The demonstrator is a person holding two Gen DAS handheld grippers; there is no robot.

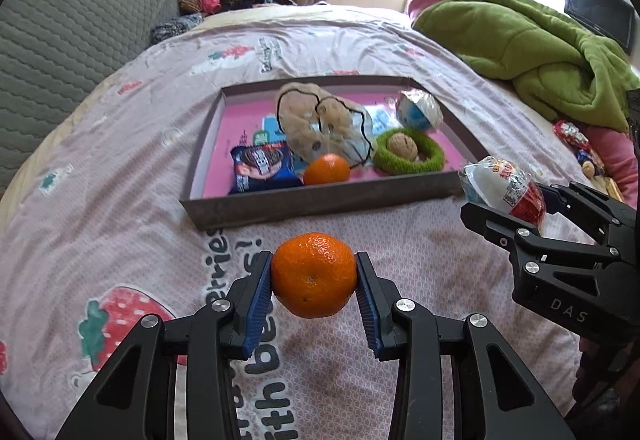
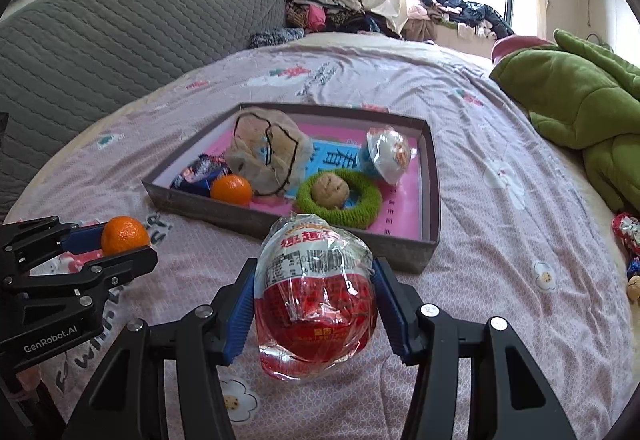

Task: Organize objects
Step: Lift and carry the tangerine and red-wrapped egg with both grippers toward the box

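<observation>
Grey tray [image 2: 256, 218] holds tangerine [image 2: 231, 189], walnut [image 2: 330, 189]; left tool [image 1: 314, 282] grips mandarin [image 1: 314, 276], right tool [image 2: 316, 300] wrapped egg [image 2: 316, 292].

Count: 2 oranges [image 1: 314, 276] [image 1: 327, 169], 2 wrapped eggs [image 2: 316, 296] [image 2: 387, 155], 1 walnut [image 1: 403, 146], 1 green ring [image 1: 408, 154], 1 blue snack pack [image 1: 262, 167], 1 beige pouch [image 1: 316, 124], 1 tray [image 1: 320, 206], 2 grippers [image 1: 314, 282] [image 2: 316, 300].

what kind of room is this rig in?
Most likely a lived-in bedroom. The work surface is a bed with a strawberry-print sheet, a grey quilted headboard behind it, a crumpled green blanket at one side, and clothes piled under the window.
</observation>
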